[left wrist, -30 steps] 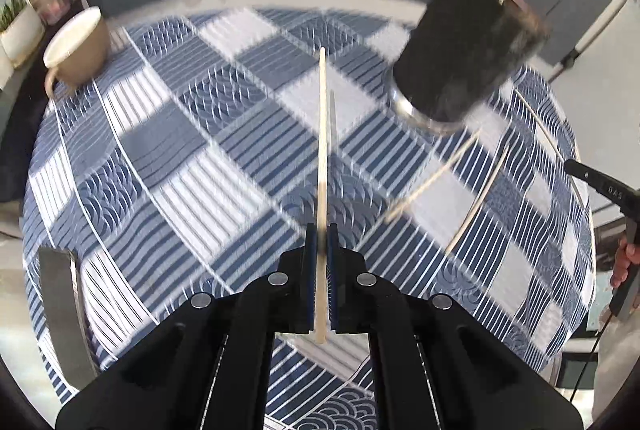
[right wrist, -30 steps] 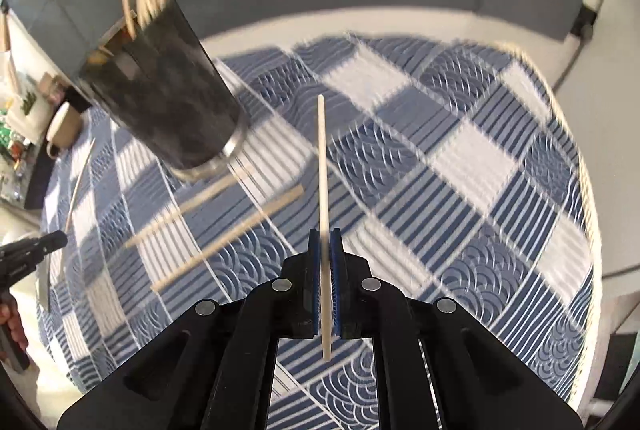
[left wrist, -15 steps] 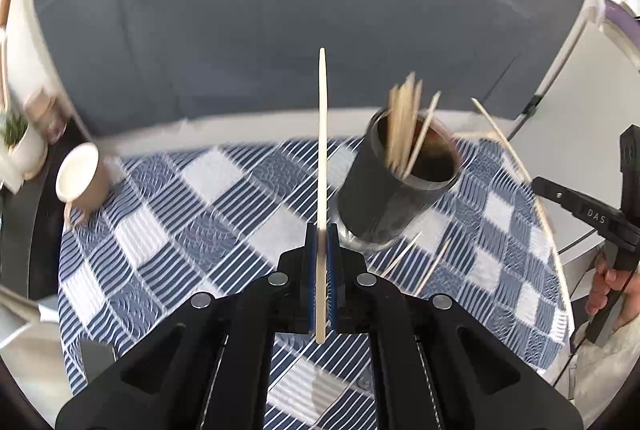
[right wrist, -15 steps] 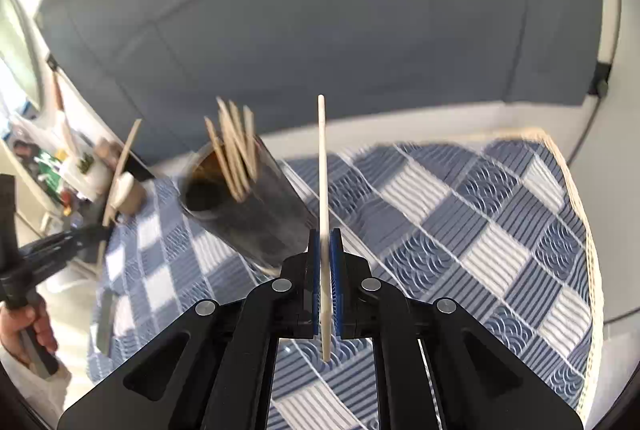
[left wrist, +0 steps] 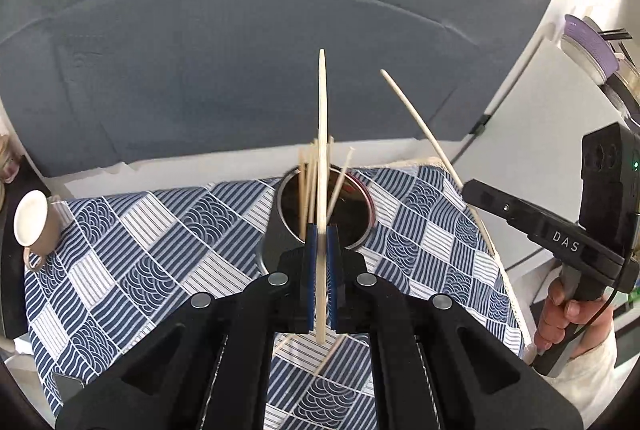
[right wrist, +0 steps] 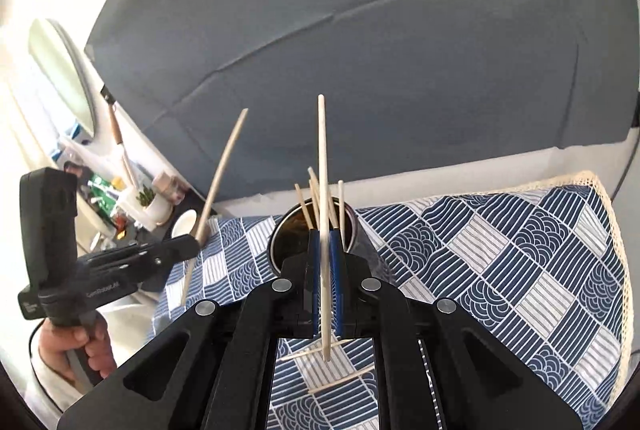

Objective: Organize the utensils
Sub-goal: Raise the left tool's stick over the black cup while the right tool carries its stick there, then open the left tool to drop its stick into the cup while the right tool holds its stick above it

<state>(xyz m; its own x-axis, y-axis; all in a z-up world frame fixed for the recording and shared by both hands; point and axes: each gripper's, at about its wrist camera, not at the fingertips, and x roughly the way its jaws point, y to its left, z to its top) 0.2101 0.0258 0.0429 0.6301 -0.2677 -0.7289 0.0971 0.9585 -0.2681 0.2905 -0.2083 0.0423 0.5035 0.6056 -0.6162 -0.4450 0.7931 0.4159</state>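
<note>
My left gripper [left wrist: 322,230] is shut on a pale wooden chopstick [left wrist: 322,133] that points up and away, above the dark round holder [left wrist: 362,226]. The holder stands on the checked cloth and has several chopsticks in it. My right gripper [right wrist: 325,234] is shut on a second chopstick [right wrist: 322,149], also over the holder [right wrist: 282,242]. In each wrist view the other gripper shows at the side, lifted off the table: the right gripper [left wrist: 466,185] with its stick [left wrist: 416,117], the left gripper [right wrist: 196,244] with its stick [right wrist: 224,165]. Two loose chopsticks [right wrist: 340,382] lie on the cloth under my right gripper.
A blue and white checked tablecloth [left wrist: 160,250] covers the table. A beige mug [left wrist: 32,226] sits at its far left edge. Behind the table is a grey sofa back [left wrist: 240,49]. A shelf with a small plant [right wrist: 150,199] and bottles stands to the left.
Both grippers rose off the cloth with a chopstick each and tilted upward. The holder now appears lower and nearer, seen from above. Each gripper came closer into the other's view.
</note>
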